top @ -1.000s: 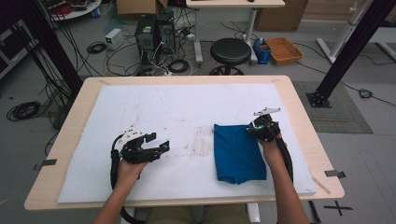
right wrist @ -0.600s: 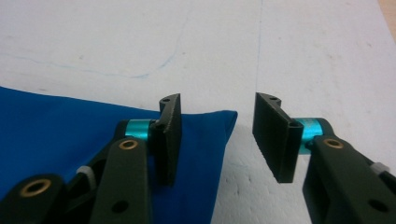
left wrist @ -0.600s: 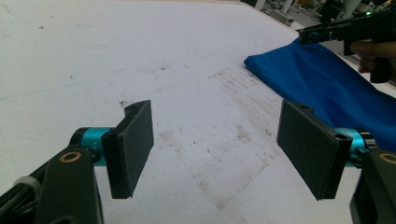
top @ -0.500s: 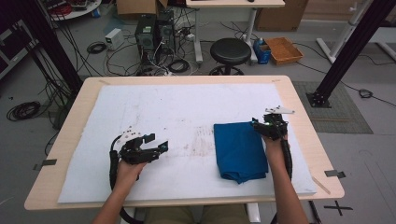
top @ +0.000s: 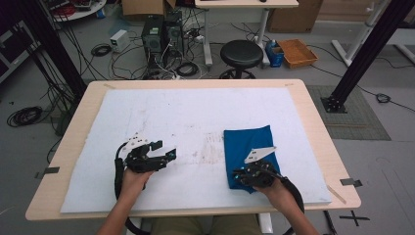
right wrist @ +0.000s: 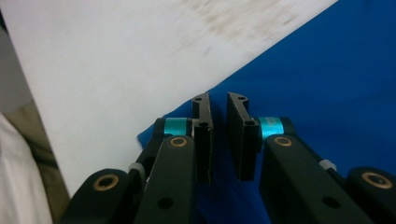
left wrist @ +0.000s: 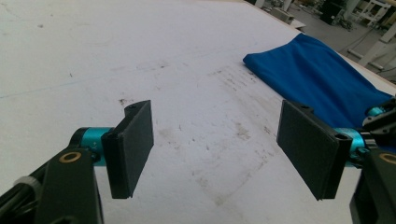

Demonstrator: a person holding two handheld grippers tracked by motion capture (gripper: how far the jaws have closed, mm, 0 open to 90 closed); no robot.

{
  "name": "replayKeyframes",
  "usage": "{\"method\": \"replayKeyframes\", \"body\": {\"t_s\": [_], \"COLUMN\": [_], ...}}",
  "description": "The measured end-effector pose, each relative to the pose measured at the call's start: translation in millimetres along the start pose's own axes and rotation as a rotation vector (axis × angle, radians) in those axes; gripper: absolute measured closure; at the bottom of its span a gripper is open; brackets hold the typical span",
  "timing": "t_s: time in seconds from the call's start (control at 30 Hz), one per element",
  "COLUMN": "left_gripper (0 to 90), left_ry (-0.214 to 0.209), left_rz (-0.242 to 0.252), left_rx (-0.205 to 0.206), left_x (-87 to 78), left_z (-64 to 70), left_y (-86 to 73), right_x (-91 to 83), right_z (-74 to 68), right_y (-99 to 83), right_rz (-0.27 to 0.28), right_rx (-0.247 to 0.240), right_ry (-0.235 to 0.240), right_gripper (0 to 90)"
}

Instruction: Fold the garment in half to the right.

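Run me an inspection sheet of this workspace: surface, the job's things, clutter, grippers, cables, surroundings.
Surface: wooden table under a white mat, smudged at its middle.
Job's things: folded blue cloth on the mat's right half.
Clutter: nothing seen on the mat.
Grippers: left gripper wide open above bare mat; right gripper over the cloth's near corner, jaws nearly together, grip on the cloth not clear.
Cables: one trails from each gripper; loose coils on the floor.
Surroundings: black stool, computer towers, orange tray.

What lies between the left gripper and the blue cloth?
Nothing but bare, smudged white mat: the high view shows it between the left gripper and the blue cloth, and the left gripper view agrees.
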State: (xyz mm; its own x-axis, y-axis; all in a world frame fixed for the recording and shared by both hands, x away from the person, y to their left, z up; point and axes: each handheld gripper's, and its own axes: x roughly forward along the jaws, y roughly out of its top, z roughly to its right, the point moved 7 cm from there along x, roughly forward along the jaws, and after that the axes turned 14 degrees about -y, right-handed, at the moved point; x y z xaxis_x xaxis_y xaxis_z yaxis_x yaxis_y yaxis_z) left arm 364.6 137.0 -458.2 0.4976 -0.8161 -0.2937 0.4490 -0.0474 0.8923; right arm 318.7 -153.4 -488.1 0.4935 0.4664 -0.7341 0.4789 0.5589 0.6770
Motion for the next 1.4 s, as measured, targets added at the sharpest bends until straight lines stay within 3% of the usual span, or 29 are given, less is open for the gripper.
{"method": "replayKeyframes", "body": {"t_s": [0.07, 0.13, 0.2, 0.27, 0.33, 0.4, 0.43, 0.47, 0.53, 0.67, 0.77, 0.9, 0.93, 1.07, 1.23, 1.4], "left_gripper": [27.3, 27.3, 27.3, 27.3, 27.3, 27.3, 27.3, 27.3, 27.3, 24.7, 23.8, 23.8, 23.8, 24.0, 23.9, 23.8], "left_ry": [0.004, 0.007, 0.007, 0.006, 0.006, 0.007, 0.005, 0.001, 0.005, 0.014, 0.020, 0.029, 0.032, 0.021, 0.029, 0.022], "left_rz": [0.001, -0.002, -0.005, -0.003, 0.003, 0.005, 0.008, 0.014, 0.023, 0.040, 0.057, 0.074, 0.079, 0.078, 0.123, 0.136], "left_rx": [-0.005, -0.007, -0.003, -0.002, 0.000, 0.001, 0.002, 0.002, 0.011, 0.018, 0.021, 0.029, 0.033, 0.069, 0.133, 0.131], "left_x": [0.0, 0.1, -0.4, -1.0, -1.3, -1.6, -1.7, -1.8, -2.7, -7.1, -10.4, -15.0, -15.6, -19.3, -25.7, -27.8], "left_z": [-1.1, -1.7, -1.2, -0.3, -0.1, 0.1, 0.2, 0.6, 0.8, 0.1, -1.4, -4.3, -4.9, -6.6, -9.4, -10.0], "left_y": [0.0, -0.6, -0.9, -0.5, 0.0, 0.2, 0.4, 0.7, 1.6, 3.5, 5.2, 7.5, 8.0, 8.9, 12.7, 12.9], "right_x": [-0.3, -2.5, -8.7, -20.1, -34.4, -40.8, -41.4, -40.7, -38.6, -43.5, -51.6, -65.3, -68.8, -78.0, -94.3, -101.5], "right_z": [-6.3, -9.8, -7.2, 9.5, 41.2, 64.9, 75.0, 82.2, 90.0, 96.1, 94.4, 99.5, 101.4, 109.4, 123.9, 131.6], "right_y": [-2.3, -1.7, 0.4, 4.1, 1.3, -11.1, -20.0, -29.7, -46.0, -54.3, -46.8, -33.2, -30.7, -31.6, -36.8, -42.4], "right_rz": [0.008, 0.029, 0.050, 0.106, 0.149, 0.116, 0.087, 0.048, -0.011, -0.037, 0.057, 0.225, 0.264, 0.330, 0.412, 0.430], "right_rx": [-0.011, -0.012, 0.009, 0.055, 0.126, 0.158, 0.182, 0.201, 0.191, 0.178, 0.167, 0.177, 0.184, 0.205, 0.290, 0.321], "right_ry": [0.002, 0.014, 0.000, -0.073, -0.225, -0.342, -0.370, -0.383, -0.408, -0.405, -0.372, -0.423, -0.436, -0.474, -0.519, -0.547], "right_gripper": [79.1, 67.7, 63.7, 64.0, 68.4, 71.2, 71.3, 71.3, 71.3, 64.5, 42.4, 24.5, 22.7, 21.0, 20.7, 20.4]}}
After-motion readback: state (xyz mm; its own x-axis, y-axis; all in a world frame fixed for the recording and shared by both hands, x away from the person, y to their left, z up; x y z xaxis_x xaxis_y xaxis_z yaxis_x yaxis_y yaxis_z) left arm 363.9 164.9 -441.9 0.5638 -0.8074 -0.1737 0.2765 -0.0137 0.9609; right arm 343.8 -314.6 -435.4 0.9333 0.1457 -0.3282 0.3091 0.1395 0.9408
